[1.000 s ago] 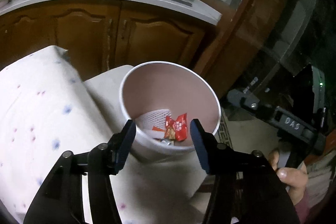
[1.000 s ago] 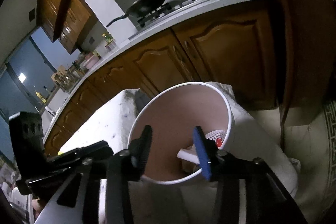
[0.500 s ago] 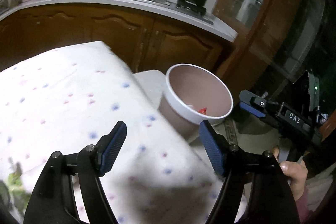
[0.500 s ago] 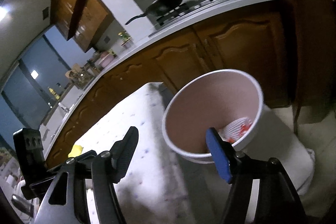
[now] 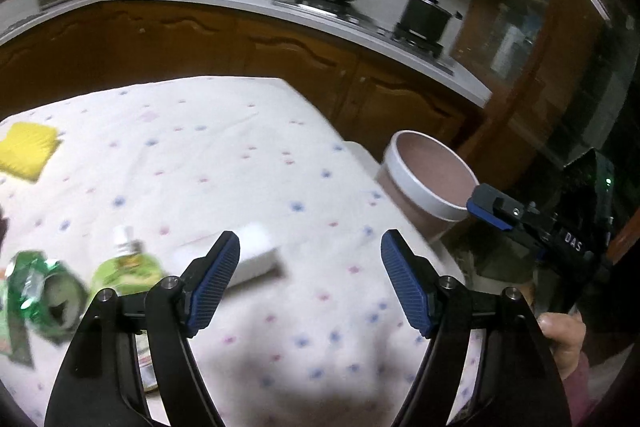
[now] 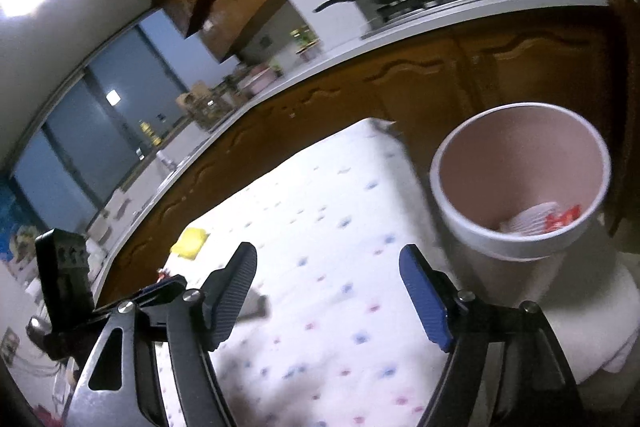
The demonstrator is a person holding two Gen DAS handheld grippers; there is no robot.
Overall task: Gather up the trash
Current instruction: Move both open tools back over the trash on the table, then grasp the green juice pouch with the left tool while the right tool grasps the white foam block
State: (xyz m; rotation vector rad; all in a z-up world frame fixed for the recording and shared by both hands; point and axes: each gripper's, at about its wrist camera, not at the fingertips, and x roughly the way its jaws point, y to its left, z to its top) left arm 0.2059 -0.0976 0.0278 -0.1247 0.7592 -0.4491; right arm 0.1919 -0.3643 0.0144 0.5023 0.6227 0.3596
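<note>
**Light, crushable litter waits ahead of two empty grippers**

The left gripper (image 5: 310,285) hangs with its jaws wide apart and empty; so does the right gripper (image 6: 328,297). Just beyond the left gripper's left finger lie a white block (image 5: 256,259), a green pouch (image 5: 128,267) and a crushed green can (image 5: 44,297) on the dotted cloth (image 5: 240,155). All look light; the can likely dents and slips, so its flattened middle seems safest. The bin (image 6: 520,183) stands off to the right. Blur smears the labels, and the left gripper hides part of the litter.
</note>
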